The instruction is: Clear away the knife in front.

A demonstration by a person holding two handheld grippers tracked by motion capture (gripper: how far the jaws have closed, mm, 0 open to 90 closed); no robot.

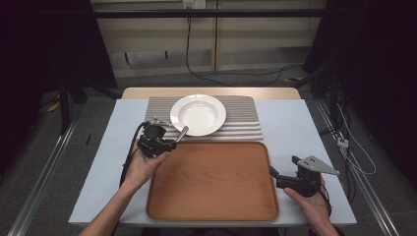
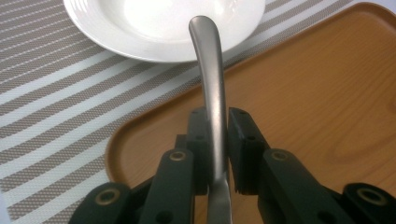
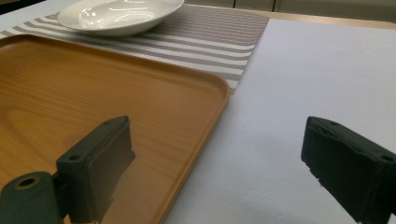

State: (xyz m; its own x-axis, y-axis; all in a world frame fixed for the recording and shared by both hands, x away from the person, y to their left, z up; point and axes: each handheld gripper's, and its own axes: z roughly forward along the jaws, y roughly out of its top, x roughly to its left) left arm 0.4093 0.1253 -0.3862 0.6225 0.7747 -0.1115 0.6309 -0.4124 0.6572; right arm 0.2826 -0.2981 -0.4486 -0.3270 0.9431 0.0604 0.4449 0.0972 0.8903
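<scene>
The left gripper [image 1: 167, 145] clamps a smooth, curved brushed-metal utensil handle [image 2: 211, 74] between its pads; the handle runs toward twelve o'clock, its rounded tip over the rim of the glossy white plate [image 1: 198, 114] on a ribbed striped placemat [image 1: 241, 120]. The wooden tray [image 1: 212, 182] has rounded corners. The right gripper [image 1: 273, 173] is spread, holding nothing.

Both claws are black, boxy and blocky, with brass-ringed screw holes. The left claw [image 1: 169, 143] trails a black cable; the right claw [image 1: 273, 173] carries a grey three-cornered plate. Forearms are bare.
</scene>
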